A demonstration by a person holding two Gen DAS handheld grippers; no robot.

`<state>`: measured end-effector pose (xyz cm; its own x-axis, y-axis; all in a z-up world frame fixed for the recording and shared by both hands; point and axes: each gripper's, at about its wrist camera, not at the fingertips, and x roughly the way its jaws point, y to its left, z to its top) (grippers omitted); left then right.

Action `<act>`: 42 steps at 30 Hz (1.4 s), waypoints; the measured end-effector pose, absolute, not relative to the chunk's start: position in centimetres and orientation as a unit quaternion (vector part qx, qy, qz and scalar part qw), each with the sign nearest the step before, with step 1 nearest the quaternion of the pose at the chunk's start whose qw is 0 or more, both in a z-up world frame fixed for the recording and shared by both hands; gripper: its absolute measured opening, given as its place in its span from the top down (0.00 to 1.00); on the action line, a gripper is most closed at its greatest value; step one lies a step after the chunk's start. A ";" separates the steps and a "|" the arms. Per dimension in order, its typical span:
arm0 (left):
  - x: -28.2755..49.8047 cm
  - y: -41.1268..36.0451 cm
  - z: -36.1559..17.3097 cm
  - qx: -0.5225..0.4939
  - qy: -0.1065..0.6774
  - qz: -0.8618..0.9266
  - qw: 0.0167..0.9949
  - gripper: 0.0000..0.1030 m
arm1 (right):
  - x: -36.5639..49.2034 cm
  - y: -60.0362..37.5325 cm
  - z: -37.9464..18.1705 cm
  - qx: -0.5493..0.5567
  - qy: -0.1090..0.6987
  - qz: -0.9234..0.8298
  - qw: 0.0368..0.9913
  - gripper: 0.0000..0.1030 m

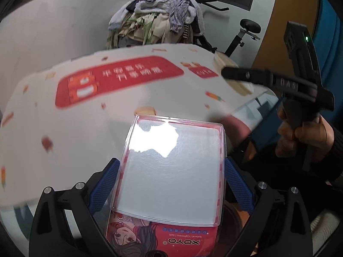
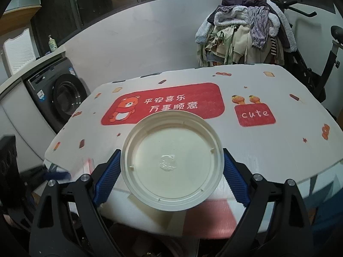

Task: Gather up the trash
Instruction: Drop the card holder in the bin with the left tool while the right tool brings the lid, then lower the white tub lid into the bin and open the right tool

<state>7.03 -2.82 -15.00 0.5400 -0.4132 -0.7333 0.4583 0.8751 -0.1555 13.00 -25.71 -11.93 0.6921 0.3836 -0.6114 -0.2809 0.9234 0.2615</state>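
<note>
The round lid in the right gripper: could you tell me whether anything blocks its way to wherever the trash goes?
No bin or bag shows in either view, so the route cannot be judged. The right gripper holds the cream lid above the printed table; nothing lies under it there.

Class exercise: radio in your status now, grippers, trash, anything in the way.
Left gripper shut on clear plastic package. Right gripper shut on round white lid. Both held above the table. Nothing blocking.

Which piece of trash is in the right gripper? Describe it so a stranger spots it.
Over the near edge of the white table with the red bear banner, the right gripper clamps a round cream lid. It is circular, plain, with a raised rim.
</note>
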 end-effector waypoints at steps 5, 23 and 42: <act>3.9 -3.0 -16.5 0.043 0.427 -0.252 0.867 0.09 | 10.4 -25.8 -11.9 0.073 0.347 0.183 0.917 0.15; 0.6 -8.0 -23.3 0.203 0.509 -0.305 0.779 0.09 | 7.5 -27.2 -13.1 0.084 0.357 0.169 0.915 0.15; 1.4 -2.5 -19.5 0.086 0.435 -0.250 0.861 0.07 | 6.8 -25.6 -15.6 0.062 0.387 0.185 0.901 0.15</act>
<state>1.39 -2.51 -19.51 0.4971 -0.3563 -0.7912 0.5052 0.8602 -0.0699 6.83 -25.57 -15.59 0.6315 0.3806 -0.6755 -0.2847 0.9242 0.2546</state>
